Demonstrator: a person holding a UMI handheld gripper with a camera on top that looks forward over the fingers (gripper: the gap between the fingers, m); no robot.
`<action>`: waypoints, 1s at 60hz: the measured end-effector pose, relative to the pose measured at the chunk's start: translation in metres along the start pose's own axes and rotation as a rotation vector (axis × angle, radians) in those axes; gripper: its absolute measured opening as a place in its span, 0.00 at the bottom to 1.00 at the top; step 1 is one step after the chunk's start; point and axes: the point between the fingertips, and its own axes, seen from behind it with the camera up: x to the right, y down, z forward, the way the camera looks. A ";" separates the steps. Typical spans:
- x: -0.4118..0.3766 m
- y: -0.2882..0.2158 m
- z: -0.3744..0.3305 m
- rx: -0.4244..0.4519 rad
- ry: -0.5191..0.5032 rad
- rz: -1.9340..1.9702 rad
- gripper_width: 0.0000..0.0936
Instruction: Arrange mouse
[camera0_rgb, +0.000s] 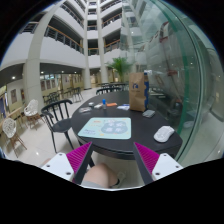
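Note:
A white mouse (163, 133) lies on the right part of a round dark table (95, 141), beyond my fingers and to their right. A light blue mouse mat (105, 127) with a printed pattern lies at the middle of the table, ahead of my fingers. My gripper (112, 160) is open and empty, held above the table's near edge, its pink pads (76, 158) wide apart. A person's knee (98, 176) shows below, between the fingers.
A brown paper bag (137, 96) stands at the far side of the table. A small dark object (149, 113) lies near it. Chairs (55, 112) stand to the left. A glass wall (185, 70) runs along the right. Potted plant (120, 68) behind.

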 end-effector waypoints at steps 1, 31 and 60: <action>0.007 0.001 0.000 -0.004 0.017 -0.011 0.89; 0.211 0.041 0.109 -0.110 0.255 0.035 0.89; 0.249 0.003 0.193 -0.040 0.353 0.055 0.40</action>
